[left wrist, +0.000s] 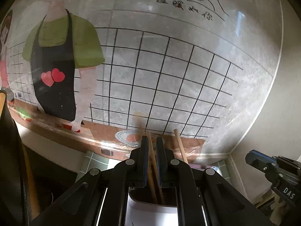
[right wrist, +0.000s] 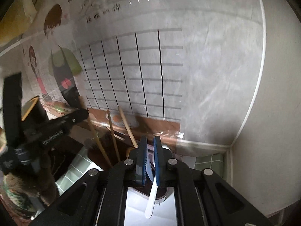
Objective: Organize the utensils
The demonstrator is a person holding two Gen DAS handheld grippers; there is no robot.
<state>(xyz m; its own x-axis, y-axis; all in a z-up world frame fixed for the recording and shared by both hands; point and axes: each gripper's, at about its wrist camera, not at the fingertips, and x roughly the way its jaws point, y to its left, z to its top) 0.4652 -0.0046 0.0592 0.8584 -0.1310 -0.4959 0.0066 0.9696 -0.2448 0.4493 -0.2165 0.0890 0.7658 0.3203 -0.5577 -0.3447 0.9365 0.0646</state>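
we see the left gripper (left wrist: 152,141) clenched on a wooden chopstick (left wrist: 152,156) whose lower end is lost in a white holder (left wrist: 150,207) half hidden by the gripper frame. the right gripper (right wrist: 149,141) grasps a white utensil (right wrist: 152,197); its top is hidden between the blue pads, so we cannot tell what it is.

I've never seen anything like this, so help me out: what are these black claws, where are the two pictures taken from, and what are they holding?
No robot here: a person holds a hand-operated claw in each hand, with a camera looking along its fingers. One picture is from the left claw, shut on wooden chopsticks. The other is from the right claw, shut on a white utensil handle; what kind of utensil is hidden. Below both sits a holder. Behind is a cartoon wall sticker.
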